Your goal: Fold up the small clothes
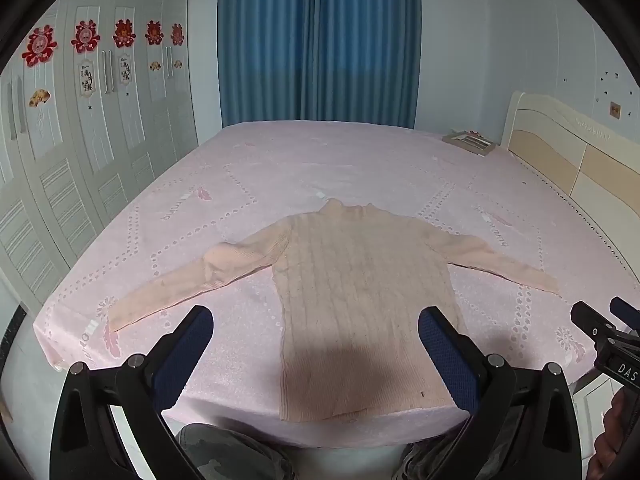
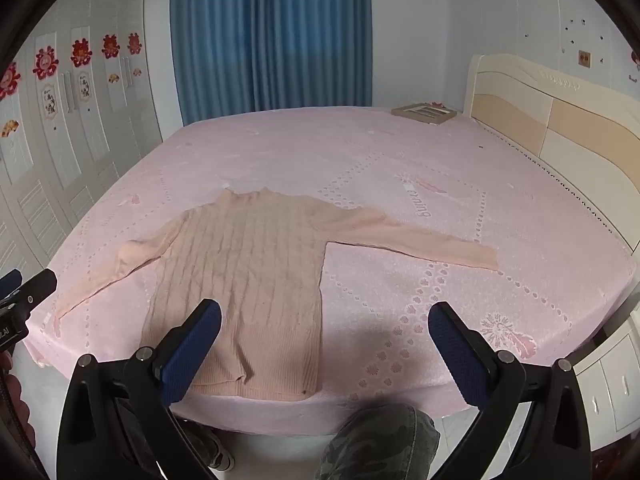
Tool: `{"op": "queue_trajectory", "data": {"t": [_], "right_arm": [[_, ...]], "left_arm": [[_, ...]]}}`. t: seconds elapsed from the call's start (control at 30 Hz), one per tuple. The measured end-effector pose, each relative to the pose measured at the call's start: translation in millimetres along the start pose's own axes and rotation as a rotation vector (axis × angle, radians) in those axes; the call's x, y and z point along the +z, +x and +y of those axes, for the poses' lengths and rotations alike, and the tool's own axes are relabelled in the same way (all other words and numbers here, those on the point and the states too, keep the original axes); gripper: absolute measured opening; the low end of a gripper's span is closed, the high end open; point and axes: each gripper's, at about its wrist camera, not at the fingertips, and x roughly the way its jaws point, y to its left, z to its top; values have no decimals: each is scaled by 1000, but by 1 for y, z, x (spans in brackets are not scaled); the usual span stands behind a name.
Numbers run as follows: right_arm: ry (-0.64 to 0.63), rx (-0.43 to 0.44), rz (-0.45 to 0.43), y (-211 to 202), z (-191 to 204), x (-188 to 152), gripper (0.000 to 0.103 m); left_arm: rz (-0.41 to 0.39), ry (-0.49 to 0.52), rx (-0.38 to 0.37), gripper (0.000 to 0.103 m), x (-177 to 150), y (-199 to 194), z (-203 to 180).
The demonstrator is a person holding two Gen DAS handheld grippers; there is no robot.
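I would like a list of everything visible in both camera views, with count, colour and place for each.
sweater: one, peach-pink, spread flat at the near edge of the bed, sleeves out to both sides
bed: one, pink patterned cover
headboard: one, cream and tan, right side
picture frame: one, brownish, far right corner of the bed
curtain: one, blue, behind the bed
wardrobe: one, white, left wall, with red paper decorations
cabinet: one, white, lower right
left gripper: black with blue pads, open, above the sweater hem
right gripper: same, open
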Motion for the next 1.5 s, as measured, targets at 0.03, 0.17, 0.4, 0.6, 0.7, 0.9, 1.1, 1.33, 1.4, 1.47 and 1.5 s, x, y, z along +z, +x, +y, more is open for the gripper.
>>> {"op": "queue_trajectory", "data": {"t": [0.03, 0.17, 0.4, 0.6, 0.7, 0.9, 1.1, 1.33, 1.4, 1.47, 1.5], "right_arm": [[1, 1, 0, 0, 0, -1, 102], [0, -1, -2, -1, 2, 0, 102], [-6, 0, -7, -2, 4, 0, 102], [-6, 6, -12, -5, 8, 1, 102], [-5, 7, -12, -7, 8, 3, 102], [-8, 10, -13, -8, 10, 2, 102], [-3, 16, -16, -11, 11, 2, 102], [-5, 18, -17, -13, 11, 2, 102], [-6, 20, -17, -14, 12, 2, 102], [-4, 20, -19, -15, 13, 2, 102], [-2, 20, -20, -15, 12, 2, 102]], "left_arm": [[-1, -2, 0, 103, 0, 1, 0], [-7, -11, -3, 103, -1, 1, 2], [-8, -21, -5, 103, 0, -1, 6], [-4, -28, -9, 103, 0, -2, 8], [-5, -28, -8, 103, 1, -3, 8], [-6, -29, -8, 103, 2, -4, 8], [-7, -31, -8, 103, 1, -4, 8], [-10, -35, -11, 103, 2, -7, 10], [-9, -34, -11, 103, 2, -7, 11], [-10, -34, -10, 103, 2, -7, 11], [-12, -35, -9, 103, 2, -8, 11]]}}
